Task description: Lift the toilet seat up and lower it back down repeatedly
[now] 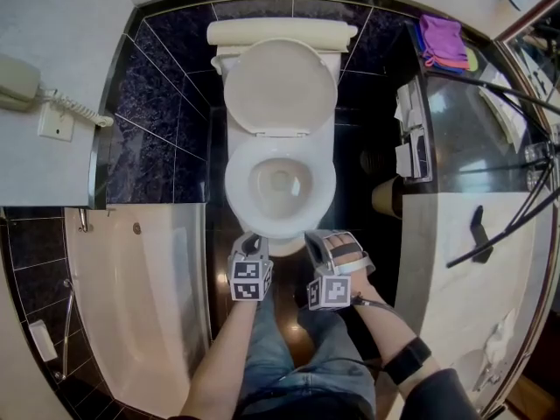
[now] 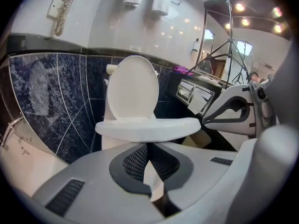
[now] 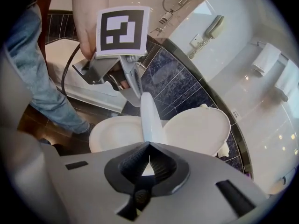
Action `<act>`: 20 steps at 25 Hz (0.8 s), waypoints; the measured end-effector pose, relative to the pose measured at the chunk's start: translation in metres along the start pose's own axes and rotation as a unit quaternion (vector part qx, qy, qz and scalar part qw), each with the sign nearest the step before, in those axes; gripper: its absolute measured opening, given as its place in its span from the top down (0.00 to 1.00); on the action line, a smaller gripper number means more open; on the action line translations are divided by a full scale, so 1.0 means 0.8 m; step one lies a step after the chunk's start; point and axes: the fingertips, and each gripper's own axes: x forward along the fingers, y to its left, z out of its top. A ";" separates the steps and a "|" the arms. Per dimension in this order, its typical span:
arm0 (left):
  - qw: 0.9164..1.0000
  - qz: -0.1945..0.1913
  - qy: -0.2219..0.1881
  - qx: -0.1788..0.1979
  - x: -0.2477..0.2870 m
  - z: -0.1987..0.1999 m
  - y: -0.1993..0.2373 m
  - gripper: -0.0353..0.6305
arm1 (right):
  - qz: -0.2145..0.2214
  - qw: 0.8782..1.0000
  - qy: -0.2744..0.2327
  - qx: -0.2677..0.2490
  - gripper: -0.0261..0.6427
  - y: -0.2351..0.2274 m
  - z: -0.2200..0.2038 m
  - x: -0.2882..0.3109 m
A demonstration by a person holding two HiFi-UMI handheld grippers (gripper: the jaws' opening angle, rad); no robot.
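The white toilet (image 1: 280,226) stands ahead with its lid (image 1: 280,86) upright against the tank and its seat (image 1: 236,182) down on the bowl. Both grippers are at the bowl's front rim. My left gripper (image 1: 251,239) is left of centre; in the left gripper view its tips (image 2: 147,146) meet just under the seat's front edge (image 2: 149,127), with nothing between the pads. My right gripper (image 1: 317,237) is right of centre and rolled on its side. In its own view, the closed tips (image 3: 149,144) touch the edge of the seat (image 3: 150,120).
A bathtub (image 1: 131,304) lies to the left, with a wall telephone (image 1: 17,84) above it. On the right are a counter (image 1: 464,226) with folded cloths (image 1: 444,40), a paper roll (image 1: 385,198) and tripod legs (image 1: 507,226). The person's jeans-clad legs (image 1: 271,357) stand before the bowl.
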 end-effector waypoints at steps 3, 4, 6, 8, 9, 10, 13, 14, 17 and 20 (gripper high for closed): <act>1.000 -0.011 0.020 0.001 0.006 -0.028 -0.005 0.95 | 0.000 1.000 0.001 0.030 0.94 0.013 -0.017 -0.002; 1.000 -0.015 0.027 0.002 0.007 -0.039 -0.008 0.95 | -0.004 0.999 0.004 0.051 0.94 0.014 -0.026 -0.001; 0.999 -0.022 0.041 0.010 0.014 -0.066 -0.012 0.95 | -0.018 0.994 0.011 0.105 0.93 0.013 -0.050 0.005; 0.998 -0.026 0.053 0.022 0.024 -0.095 -0.013 0.95 | -0.034 0.985 0.021 0.168 0.93 0.011 -0.077 0.018; 0.998 -0.028 0.057 0.028 0.029 -0.110 -0.013 0.95 | -0.040 0.979 0.025 0.198 0.93 0.011 -0.091 0.025; 0.997 -0.032 0.062 0.033 0.034 -0.125 -0.013 0.95 | -0.044 0.973 0.030 0.223 0.93 0.014 -0.103 0.033; 0.995 -0.040 0.079 0.047 0.052 -0.172 -0.008 0.95 | -0.050 0.961 0.037 0.271 0.93 0.024 -0.127 0.059; 0.994 -0.041 0.083 0.049 0.059 -0.189 -0.007 0.95 | -0.050 0.958 0.039 0.281 0.93 0.028 -0.133 0.067; 0.993 -0.042 0.094 0.053 0.077 -0.235 -0.005 0.95 | -0.044 0.951 0.044 0.303 0.93 0.053 -0.148 0.089; 0.990 -0.046 0.117 0.059 0.094 -0.263 -0.002 0.95 | -0.035 0.949 0.046 0.308 0.93 0.070 -0.154 0.109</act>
